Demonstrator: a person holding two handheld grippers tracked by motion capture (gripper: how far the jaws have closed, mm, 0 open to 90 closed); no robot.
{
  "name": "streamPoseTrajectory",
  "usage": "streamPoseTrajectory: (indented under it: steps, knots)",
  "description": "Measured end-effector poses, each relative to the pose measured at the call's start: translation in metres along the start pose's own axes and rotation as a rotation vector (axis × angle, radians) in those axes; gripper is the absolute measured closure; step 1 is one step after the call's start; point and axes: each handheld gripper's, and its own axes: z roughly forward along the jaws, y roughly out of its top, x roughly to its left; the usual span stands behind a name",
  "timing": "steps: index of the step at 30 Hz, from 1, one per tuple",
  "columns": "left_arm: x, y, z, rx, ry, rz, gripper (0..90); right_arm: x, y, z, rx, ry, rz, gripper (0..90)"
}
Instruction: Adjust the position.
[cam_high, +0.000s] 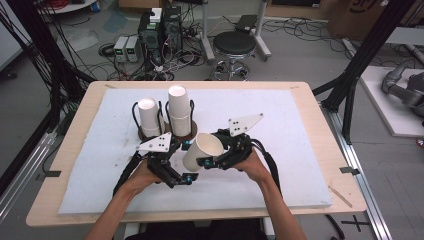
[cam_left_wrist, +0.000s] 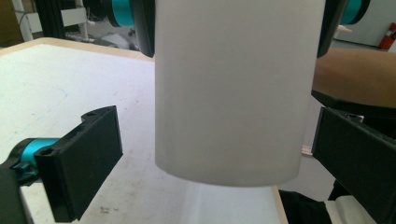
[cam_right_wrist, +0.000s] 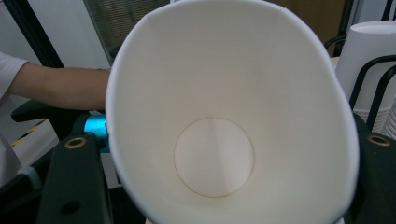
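Observation:
A white paper cup (cam_high: 202, 150) hangs tilted above the white mat, mouth toward the right hand. My right gripper (cam_high: 210, 149) is shut on it near the rim. In the right gripper view I look into the cup (cam_right_wrist: 224, 70), squeezed to an oval between the jaws of my right gripper (cam_right_wrist: 227, 154). My left gripper (cam_high: 187, 161) straddles the cup's lower end. In the left gripper view the cup (cam_left_wrist: 229, 93) stands between the jaws of my left gripper (cam_left_wrist: 218, 121), which is open, with a gap on each side.
Two stacks of white cups (cam_high: 149, 117) (cam_high: 179, 107) stand in black wire holders just behind the hands; one stack (cam_right_wrist: 371, 56) shows at the right of the right gripper view. The white mat (cam_high: 280, 165) covers the wooden table (cam_high: 325, 130). Floor clutter and a stool lie beyond.

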Motion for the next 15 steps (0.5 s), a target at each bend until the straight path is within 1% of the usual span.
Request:
streamPoseTrajectory:
  steps: [3, 4, 5, 6, 9, 10, 12, 15]
  knots:
    - [0.000, 0.001, -0.003, 0.010, 0.017, 0.010, 1.7, 0.000, 0.000, 0.000, 0.004, 0.000, -0.004, 31.2]
    - [-0.001, 0.001, -0.004, 0.016, 0.025, 0.009, 1.7, 0.000, 0.000, 0.000, 0.006, -0.009, -0.012, 31.2]
    - [-0.001, 0.000, -0.004, 0.021, 0.033, 0.011, 1.7, 0.001, 0.000, 0.000, 0.017, -0.010, -0.003, 31.1]
    - [-0.001, 0.000, -0.005, 0.029, 0.039, 0.013, 1.7, 0.000, 0.000, 0.000, 0.019, -0.015, -0.010, 31.1]
    - [-0.002, -0.001, -0.010, 0.057, 0.084, 0.016, 1.7, 0.001, 0.000, -0.001, 0.040, -0.034, -0.007, 31.1]
    - [-0.002, -0.001, -0.012, 0.061, 0.094, 0.013, 1.7, 0.001, 0.000, -0.001, 0.046, -0.049, -0.005, 31.1]
    - [-0.002, -0.003, -0.017, 0.074, 0.124, 0.020, 1.7, 0.001, -0.001, 0.000, 0.072, -0.069, -0.010, 31.1]
    - [0.000, -0.006, -0.024, 0.079, 0.167, 0.019, 1.7, 0.002, -0.002, 0.001, 0.112, -0.098, -0.008, 31.1]
